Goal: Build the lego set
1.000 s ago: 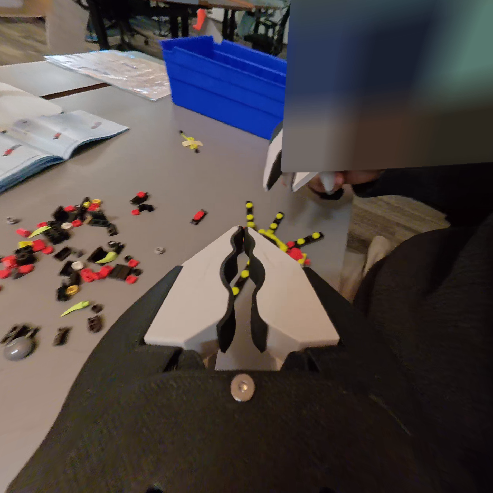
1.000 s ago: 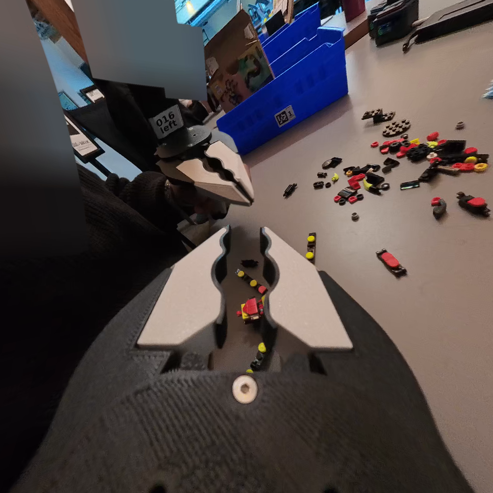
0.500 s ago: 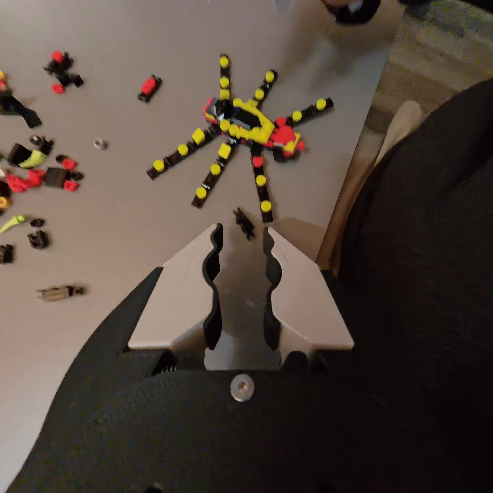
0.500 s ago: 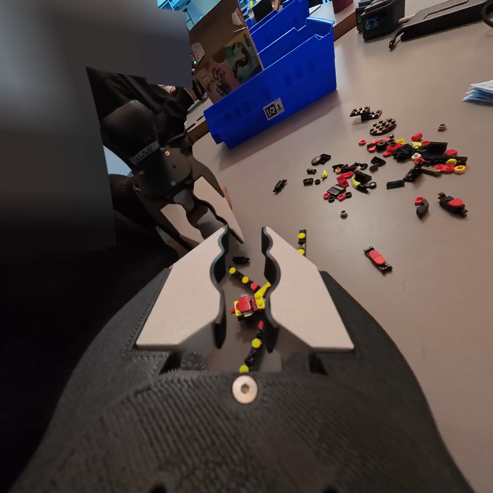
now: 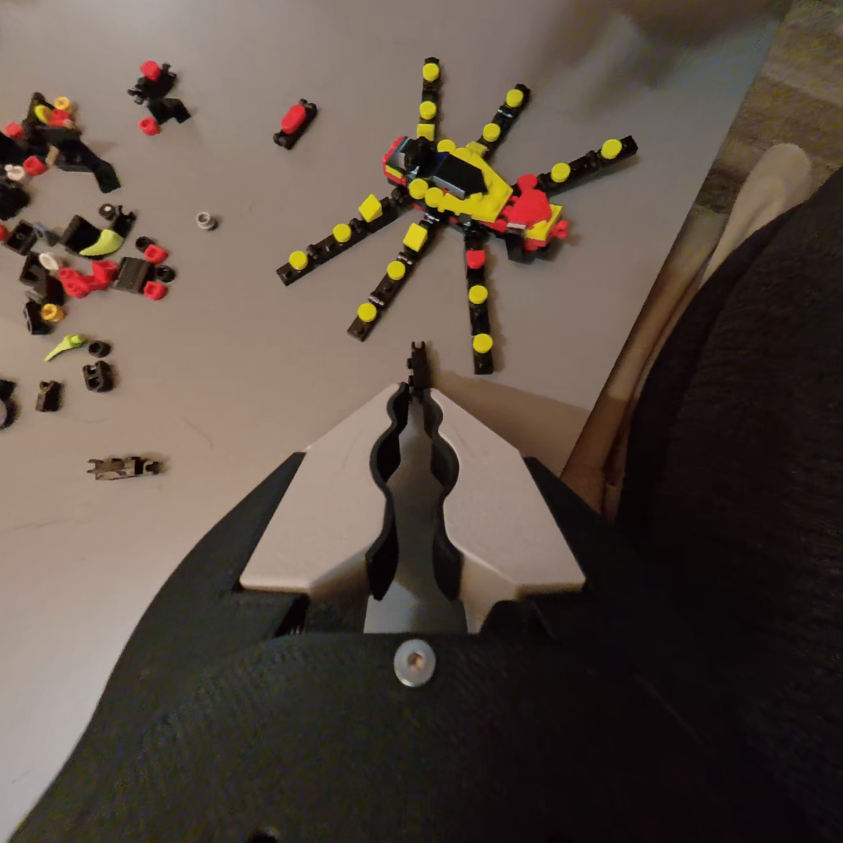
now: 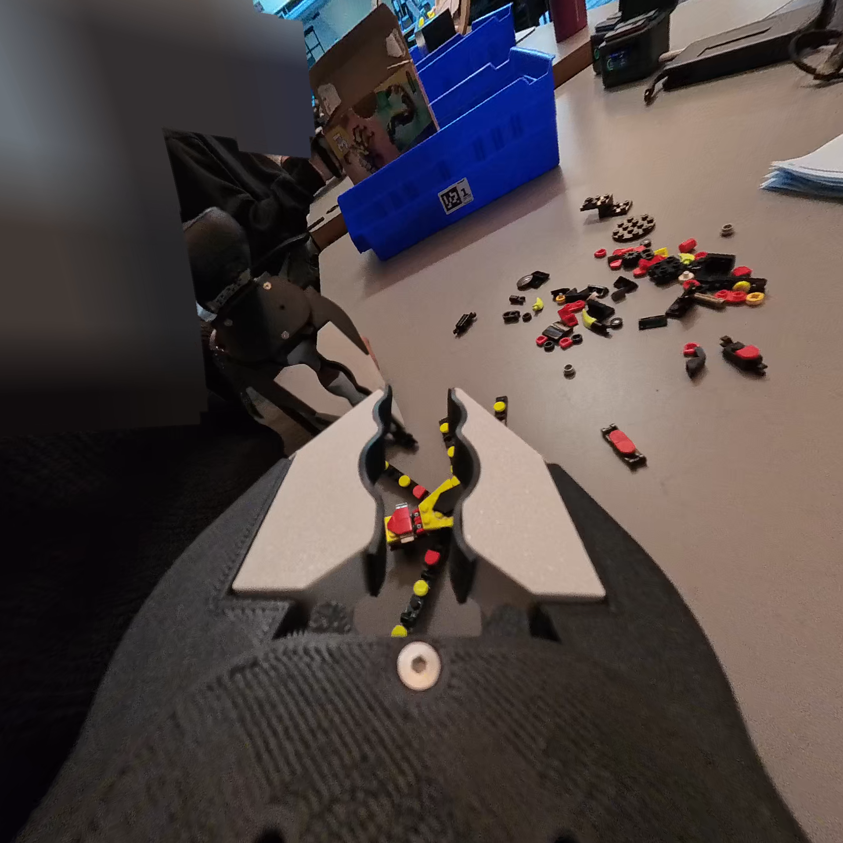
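Observation:
The spider-like Lego model [image 5: 460, 191], with a yellow and red body and black legs with yellow studs, lies flat near the table's right edge. My left gripper [image 5: 416, 390] is down at the table just short of one leg, its fingers closed on a small black clip piece [image 5: 418, 365] that sticks out past the tips. My right gripper [image 6: 419, 397] is open and empty and hovers over the model [image 6: 417, 520], which shows between its fingers. The left gripper's body [image 6: 273, 319] and the black piece [image 6: 403, 440] also show in the right wrist view.
Loose black, red and yellow pieces [image 5: 68, 255] lie scattered left of the model, and in the right wrist view [image 6: 661, 292]. A red-and-black piece [image 5: 295, 123] lies alone. Blue bins [image 6: 456, 173] stand at the back. The table edge [image 5: 638, 342] is close on the right. My hands' fingertips stand some 12 cm from each other.
My left gripper tilted down from above the table, went to the small black piece beside the model and closed on it. My right gripper stayed open above the model and shifted slightly.

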`<state>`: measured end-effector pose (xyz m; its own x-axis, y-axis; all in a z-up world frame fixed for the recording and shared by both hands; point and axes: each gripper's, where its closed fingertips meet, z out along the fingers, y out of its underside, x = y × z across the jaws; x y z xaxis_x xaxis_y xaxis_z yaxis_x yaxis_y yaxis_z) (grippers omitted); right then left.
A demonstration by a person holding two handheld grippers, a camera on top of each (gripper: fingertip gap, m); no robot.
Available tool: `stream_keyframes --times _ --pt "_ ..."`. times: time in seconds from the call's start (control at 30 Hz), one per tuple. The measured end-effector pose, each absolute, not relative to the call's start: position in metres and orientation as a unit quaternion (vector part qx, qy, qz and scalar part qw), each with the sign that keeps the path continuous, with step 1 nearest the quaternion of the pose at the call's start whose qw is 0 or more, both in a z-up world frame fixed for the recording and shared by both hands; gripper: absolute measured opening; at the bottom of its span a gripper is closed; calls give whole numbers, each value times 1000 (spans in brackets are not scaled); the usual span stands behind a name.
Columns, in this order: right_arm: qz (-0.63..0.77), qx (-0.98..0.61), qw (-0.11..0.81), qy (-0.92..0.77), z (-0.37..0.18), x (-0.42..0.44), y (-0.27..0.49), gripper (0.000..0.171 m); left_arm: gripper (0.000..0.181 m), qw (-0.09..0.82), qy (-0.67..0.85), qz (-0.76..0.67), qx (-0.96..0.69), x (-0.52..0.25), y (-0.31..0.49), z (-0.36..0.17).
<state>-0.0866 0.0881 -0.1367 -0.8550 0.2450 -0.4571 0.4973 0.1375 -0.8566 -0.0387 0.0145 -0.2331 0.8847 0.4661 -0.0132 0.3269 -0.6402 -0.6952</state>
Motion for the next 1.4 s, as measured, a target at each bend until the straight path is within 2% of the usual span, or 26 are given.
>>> stream_keyframes --times 0.2,0.33,0.47,0.63,0.8,1.17,1.33,1.4 --pt "-600 208 67 769 -135 -78 83 23 3 428 -264 69 -862 -47 14 -210" --pt "-592 121 31 796 -132 -55 67 29 2 506 -302 -51 -806 -37 28 -184" --pt "-523 -7 -92 847 -148 -37 52 27 2 548 -338 -168 -747 -29 36 -167" --pt "-422 -147 -285 848 -161 -35 45 23 2 548 -334 -146 -753 -29 37 -167" --pt "-363 -235 -387 814 -165 -32 38 10 2 553 -356 -174 -733 -24 45 -165" --pt "-332 -256 -399 816 -175 -32 35 6 2 554 -359 -177 -730 -22 43 -164" --pt "-374 -194 -357 834 -169 -34 34 6 3 573 -353 -170 -720 -24 42 -156" --pt "-408 -146 -316 844 -165 -36 34 6 19 597 -331 -172 -710 -22 42 -145"
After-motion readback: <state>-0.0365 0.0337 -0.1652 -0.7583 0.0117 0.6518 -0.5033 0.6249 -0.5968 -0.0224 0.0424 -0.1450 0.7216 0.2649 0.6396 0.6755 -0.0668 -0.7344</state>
